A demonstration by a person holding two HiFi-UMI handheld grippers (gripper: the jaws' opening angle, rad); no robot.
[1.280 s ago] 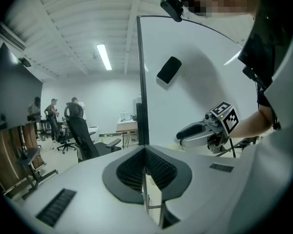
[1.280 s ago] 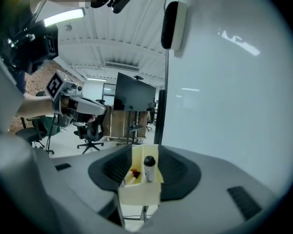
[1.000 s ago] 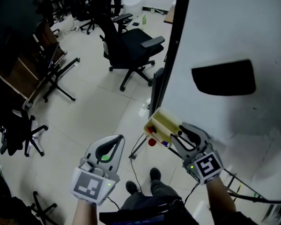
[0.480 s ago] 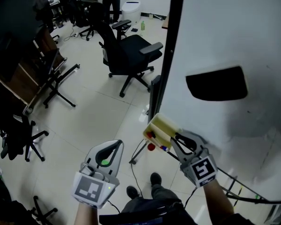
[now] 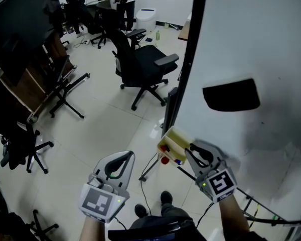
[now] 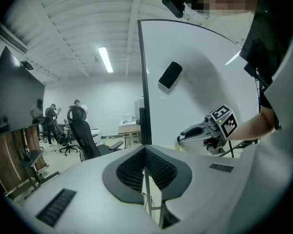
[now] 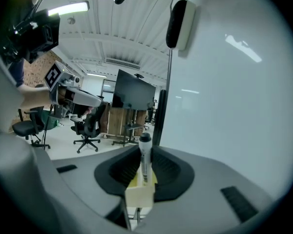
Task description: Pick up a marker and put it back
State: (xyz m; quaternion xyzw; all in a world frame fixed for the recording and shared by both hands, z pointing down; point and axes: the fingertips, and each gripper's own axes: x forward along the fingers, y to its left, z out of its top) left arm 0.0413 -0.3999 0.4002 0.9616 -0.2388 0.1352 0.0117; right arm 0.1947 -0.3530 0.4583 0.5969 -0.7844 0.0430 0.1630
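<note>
While the left tongs hang toward seven o'clock in the head view, their jaws clenched together on nothing, the right tongs sit toward five o'clock, tips against a yellow holder at the foot of the whiteboard, just beside its dark upright frame. In the right gripper view a marker (white barrel, black cap) stands upright between the jaws, which have just been closing and now grip it from both sides; its cap rises above the jaw tips and its lower end is hidden behind the pale front of the holder. Under the holder, in the head view, a red cap shows, with something blue just beside it. A black eraser clings to the whiteboard toward three o'clock, well apart from the holder. Toward twelve o'clock a black office chair stands on the tiled floor, and more chairs stand further back.
</note>
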